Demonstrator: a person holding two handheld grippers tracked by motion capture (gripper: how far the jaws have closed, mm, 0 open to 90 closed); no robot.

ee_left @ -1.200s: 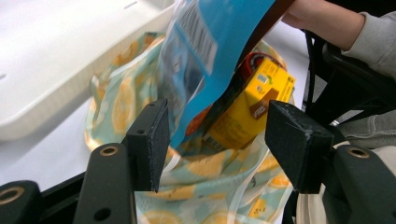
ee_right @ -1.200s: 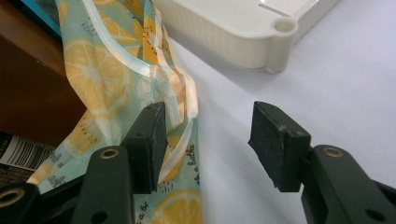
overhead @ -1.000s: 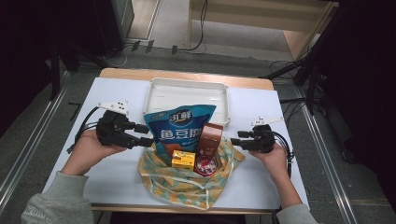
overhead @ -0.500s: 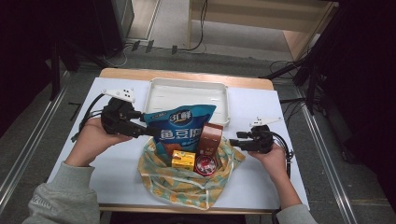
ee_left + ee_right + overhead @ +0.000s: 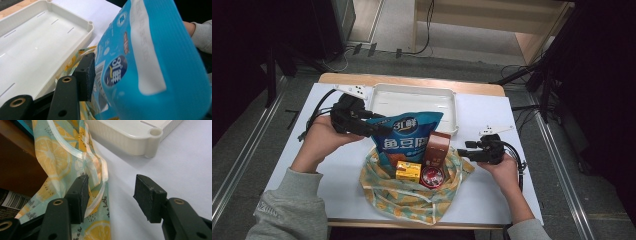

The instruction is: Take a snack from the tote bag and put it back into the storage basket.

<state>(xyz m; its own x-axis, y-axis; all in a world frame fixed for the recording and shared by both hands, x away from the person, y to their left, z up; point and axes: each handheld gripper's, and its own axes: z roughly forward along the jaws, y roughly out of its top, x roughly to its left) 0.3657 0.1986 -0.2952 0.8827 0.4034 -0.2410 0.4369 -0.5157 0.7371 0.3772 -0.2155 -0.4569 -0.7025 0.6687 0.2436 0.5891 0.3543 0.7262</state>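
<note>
A blue snack bag [image 5: 404,137] stands upright in an open lemon-print cloth bag [image 5: 412,200], with a brown box [image 5: 437,147], a small yellow box [image 5: 408,171] and a red round tin [image 5: 432,176] beside it. My left gripper [image 5: 379,127] reaches the blue bag's [image 5: 150,62] top left corner, which sits between its jaws. The jaws have just been closing. The visible pad [image 5: 87,75] stands a little off the bag; the other is hidden behind it. My right gripper [image 5: 462,152] is open [image 5: 112,192] at the cloth bag's [image 5: 60,157] right edge, its hem lying by the left pad.
An empty white tray [image 5: 412,100] lies behind the cloth bag, toward the table's far edge; its corner [image 5: 152,135] sits just beyond the right gripper. Bare white tabletop [image 5: 492,200] extends on both sides of the cloth bag. Cables trail from both grippers.
My left gripper has moved up and away from the person, to the blue bag's top corner, and its jaws have narrowed. The right gripper has kept still.
</note>
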